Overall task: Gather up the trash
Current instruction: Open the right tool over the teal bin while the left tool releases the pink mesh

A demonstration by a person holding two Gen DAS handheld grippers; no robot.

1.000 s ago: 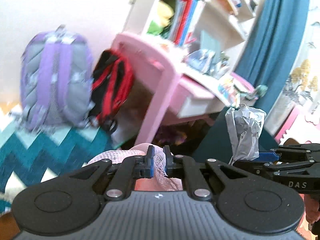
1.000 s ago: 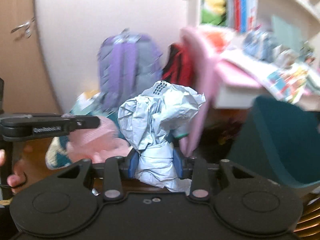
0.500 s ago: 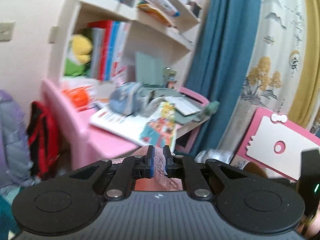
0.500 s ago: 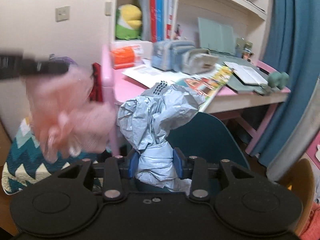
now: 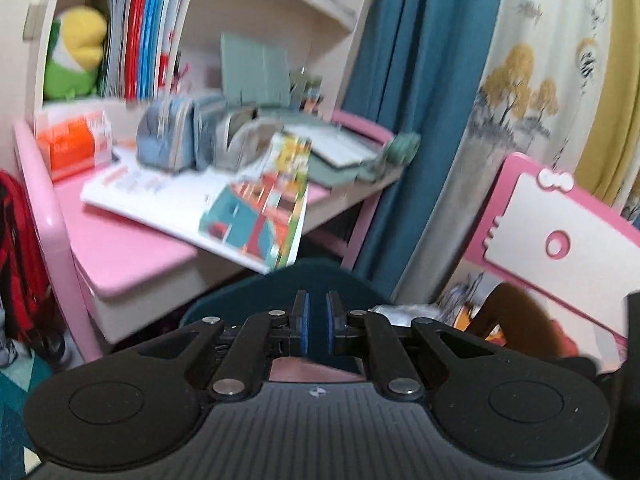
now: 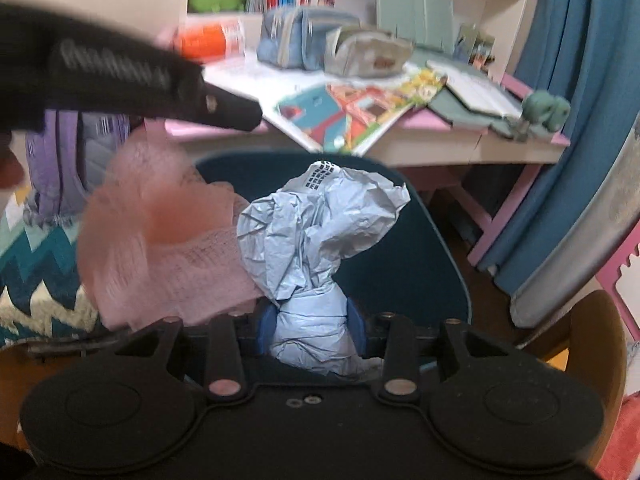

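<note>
My right gripper [image 6: 312,324] is shut on a crumpled grey-blue bag [image 6: 320,248], which stands up between its blue pads above a dark teal bin [image 6: 420,248]. My left gripper [image 5: 317,320] has its pads only a thin slit apart, with nothing between them, and the teal bin [image 5: 320,284] shows just beyond. In the right wrist view the left gripper [image 6: 248,114] reaches in from the left. A blurred pink mesh bundle [image 6: 160,240] is under it, at the bin's left rim. I cannot tell whether anything holds the mesh.
A pink desk [image 5: 132,252] behind the bin carries an open picture book [image 5: 256,216], pencil cases [image 5: 180,136] and an orange box [image 5: 72,144]. A blue curtain [image 5: 408,100] hangs to the right, with a purple backpack [image 6: 60,168] and zigzag rug [image 6: 36,272] on the left.
Both grippers swung right from the backpacks to the desk and bin. The pink mesh has left the left gripper's pads and now blurs beneath it. The right grip is unchanged.
</note>
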